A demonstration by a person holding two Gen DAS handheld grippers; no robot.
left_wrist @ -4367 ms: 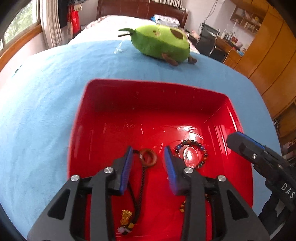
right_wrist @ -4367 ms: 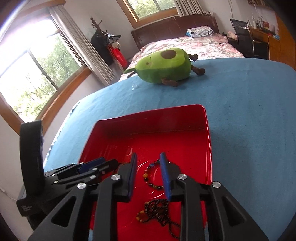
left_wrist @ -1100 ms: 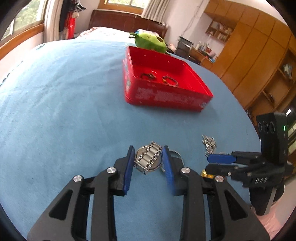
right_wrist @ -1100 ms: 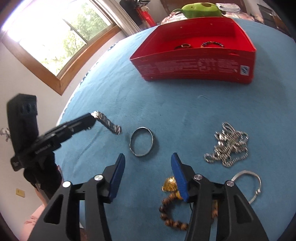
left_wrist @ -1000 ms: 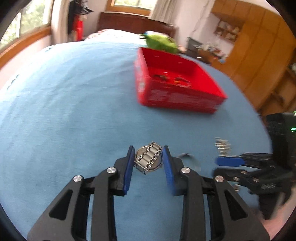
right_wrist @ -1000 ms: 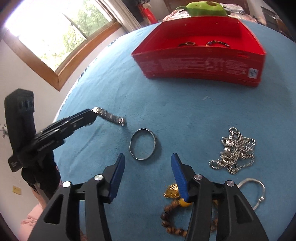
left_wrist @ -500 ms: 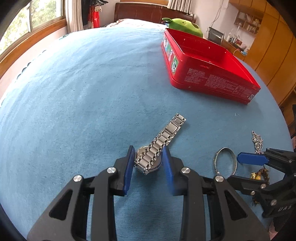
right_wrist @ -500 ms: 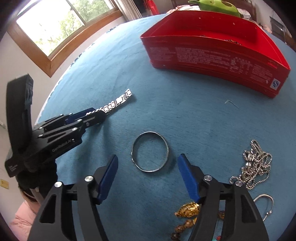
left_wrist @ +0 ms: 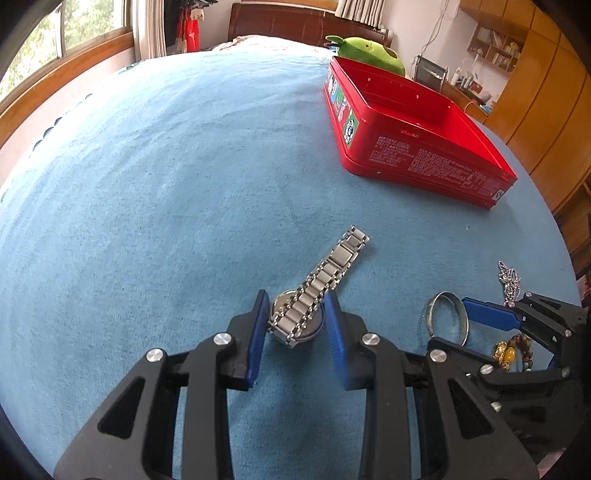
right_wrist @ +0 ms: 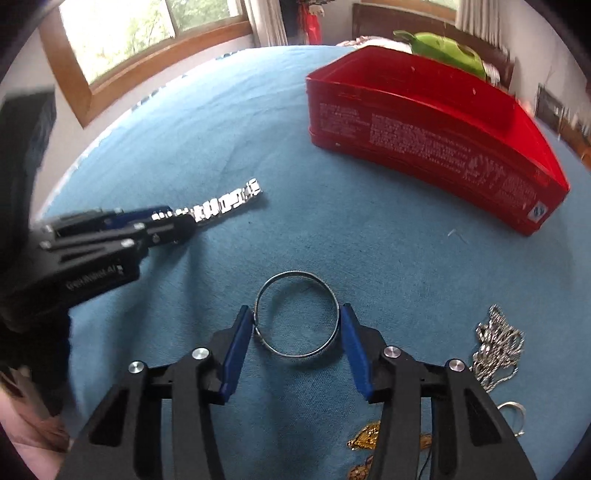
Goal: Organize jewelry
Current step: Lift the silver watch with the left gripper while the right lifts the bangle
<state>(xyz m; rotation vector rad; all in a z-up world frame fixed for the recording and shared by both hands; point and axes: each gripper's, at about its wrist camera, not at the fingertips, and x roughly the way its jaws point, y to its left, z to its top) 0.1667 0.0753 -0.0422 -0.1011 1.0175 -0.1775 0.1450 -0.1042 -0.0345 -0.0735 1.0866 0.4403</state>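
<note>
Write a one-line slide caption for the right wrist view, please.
Right hand-held gripper open around a bangle on blue cloth; left hand-held gripper at a watch; red tin beyond.

Blue cloth-covered table [left_wrist: 166, 177], red tin [left_wrist: 413, 162], steel watch [left_wrist: 317, 284], bangle [right_wrist: 296, 315], chain [right_wrist: 496, 347]

Blue cloth surface [left_wrist: 184, 177] fills frame. Wood-framed window [right_wrist: 155, 40] at 11 o'clock, daylight, greenery outside. Dark wooden headboard [left_wrist: 295, 27] at 12. Orange-brown wardrobes [left_wrist: 546, 110] at 2, wall shelf [left_wrist: 491, 40] at 1. White curtain [left_wrist: 155, 27].
</note>
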